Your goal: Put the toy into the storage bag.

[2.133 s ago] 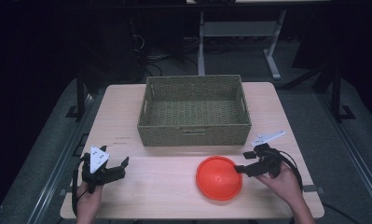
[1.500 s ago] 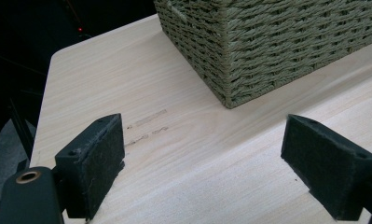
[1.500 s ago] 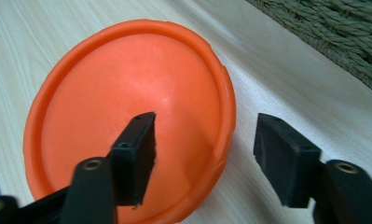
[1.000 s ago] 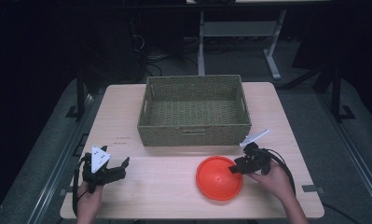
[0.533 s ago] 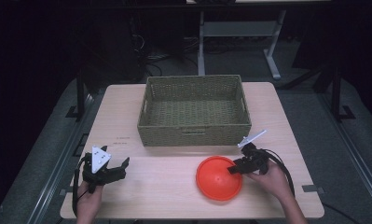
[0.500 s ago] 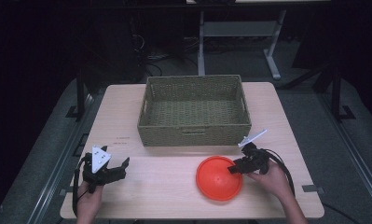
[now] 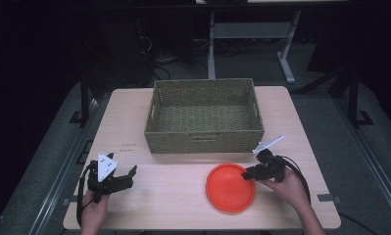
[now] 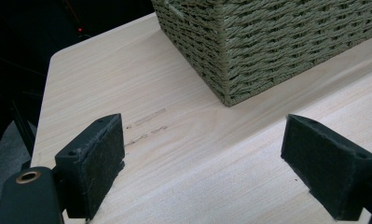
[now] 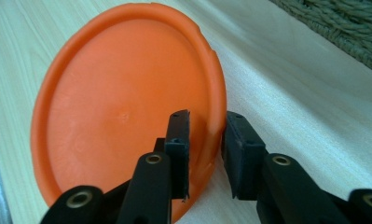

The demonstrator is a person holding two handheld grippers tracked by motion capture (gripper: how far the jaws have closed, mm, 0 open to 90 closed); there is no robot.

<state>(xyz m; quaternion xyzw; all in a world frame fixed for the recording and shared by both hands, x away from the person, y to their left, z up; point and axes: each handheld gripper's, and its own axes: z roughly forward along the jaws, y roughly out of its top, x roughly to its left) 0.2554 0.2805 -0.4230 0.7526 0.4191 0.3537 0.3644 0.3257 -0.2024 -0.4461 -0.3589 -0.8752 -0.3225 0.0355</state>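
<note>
Gripping the rim of the orange plate, the right gripper has its jaws closed on that edge, one inside and one outside. The plate sits ahead of the tool, near the wicker basket. The left gripper rests with jaws apart over bare table. The next move likely calls for lifting the plate toward the basket without slip.

Left gripper over bare table
Left gripper jaws spread wide above pale wooden table; woven basket corner stands beyond them.
</note>
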